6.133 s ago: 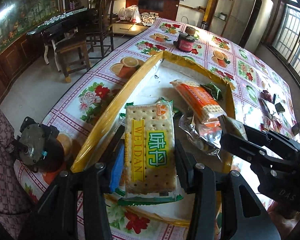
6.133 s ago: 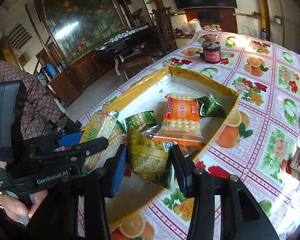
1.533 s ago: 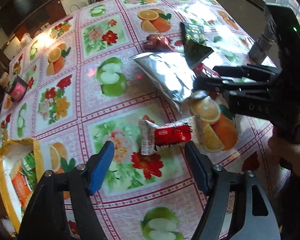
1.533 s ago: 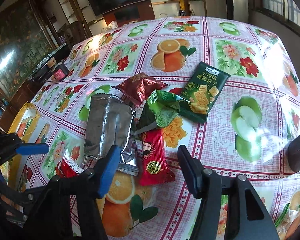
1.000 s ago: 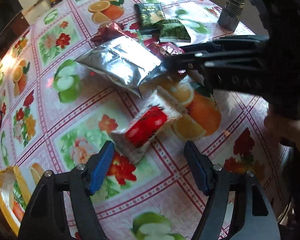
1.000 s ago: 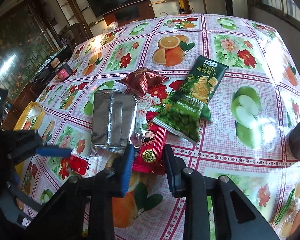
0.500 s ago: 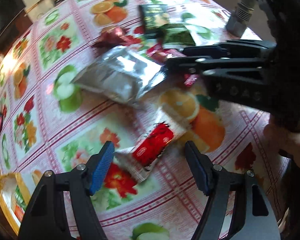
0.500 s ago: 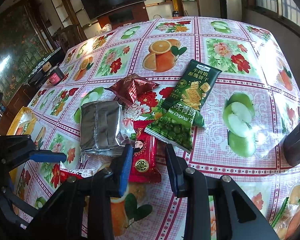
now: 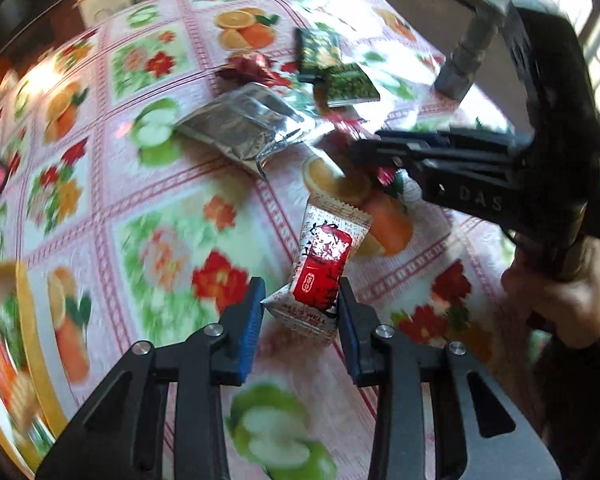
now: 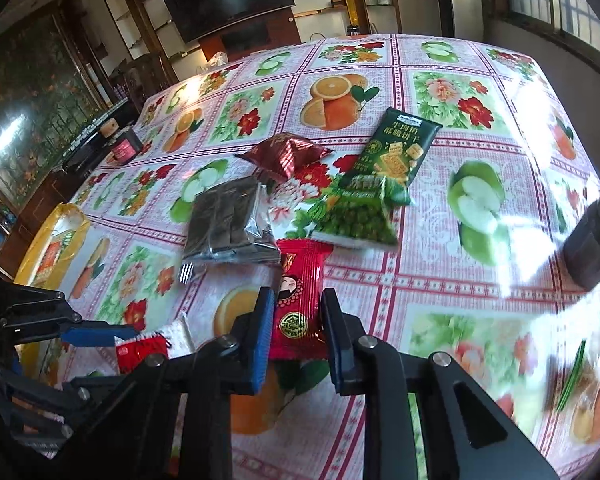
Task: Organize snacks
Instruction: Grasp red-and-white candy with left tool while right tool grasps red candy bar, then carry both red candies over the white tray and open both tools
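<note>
A white and red snack packet (image 9: 320, 268) stands tilted between the blue pads of my left gripper (image 9: 302, 308). Its jaws are closing and both pads touch the packet's sides. In the right wrist view the same packet (image 10: 140, 350) shows at the left gripper's tips (image 10: 100, 332). My right gripper (image 10: 296, 320) is closing on a red packet with a cartoon face (image 10: 300, 296), its pads pressing the wrapper's edges. From the left wrist view the right gripper (image 9: 364, 148) reaches in from the right, with a red wrapper corner (image 9: 384, 176) below its tips.
On the floral tablecloth (image 10: 440, 92) lie a silver foil pack (image 10: 228, 224), a green pea packet (image 10: 356, 220), a dark green cracker packet (image 10: 396, 152) and a dark red bag (image 10: 284, 156). A yellow-rimmed box (image 10: 40, 248) with snacks sits far left. A dark cylinder (image 10: 596, 236) stands right.
The left jaws have closed in from wide apart onto the white and red packet, which now stands up off the cloth. The right jaws have narrowed onto the red packet.
</note>
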`<action>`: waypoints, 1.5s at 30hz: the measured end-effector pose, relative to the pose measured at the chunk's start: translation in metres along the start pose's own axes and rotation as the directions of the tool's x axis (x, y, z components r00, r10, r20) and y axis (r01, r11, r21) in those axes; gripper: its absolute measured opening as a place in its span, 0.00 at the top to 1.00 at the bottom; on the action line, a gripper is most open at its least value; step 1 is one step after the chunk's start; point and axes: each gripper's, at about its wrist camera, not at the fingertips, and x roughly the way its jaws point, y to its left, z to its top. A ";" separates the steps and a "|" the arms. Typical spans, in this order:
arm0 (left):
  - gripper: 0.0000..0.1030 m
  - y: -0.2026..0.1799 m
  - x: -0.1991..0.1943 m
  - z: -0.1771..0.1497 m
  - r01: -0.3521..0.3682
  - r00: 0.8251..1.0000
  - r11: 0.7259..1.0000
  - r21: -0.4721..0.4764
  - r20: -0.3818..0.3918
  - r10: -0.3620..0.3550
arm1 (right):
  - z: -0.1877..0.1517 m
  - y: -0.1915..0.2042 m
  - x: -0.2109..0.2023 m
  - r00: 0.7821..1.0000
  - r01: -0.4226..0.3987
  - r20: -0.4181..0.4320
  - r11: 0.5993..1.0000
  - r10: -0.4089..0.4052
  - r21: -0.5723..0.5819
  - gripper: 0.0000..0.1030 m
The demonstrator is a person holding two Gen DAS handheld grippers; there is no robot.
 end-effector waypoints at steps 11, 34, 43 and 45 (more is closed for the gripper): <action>0.64 0.009 -0.061 -0.061 -0.064 0.988 0.984 -0.168 0.127 0.087 | -0.046 0.046 -0.056 0.993 -0.096 0.070 0.995 0.097 -0.026 0.80; 0.64 0.024 -0.100 -0.100 -0.076 0.969 0.961 -0.265 0.206 0.133 | -0.065 0.071 -0.039 0.999 -0.051 -0.020 0.991 0.049 -0.122 0.82; 0.64 0.038 -0.122 -0.115 -0.128 0.947 0.941 -0.312 0.243 0.210 | -0.073 0.120 -0.060 0.979 -0.199 0.008 0.970 0.202 -0.136 0.82; 0.64 0.044 -0.125 -0.120 -0.128 0.946 0.935 -0.329 0.243 0.215 | -0.074 0.131 -0.059 0.973 -0.228 0.003 0.962 0.231 -0.148 0.82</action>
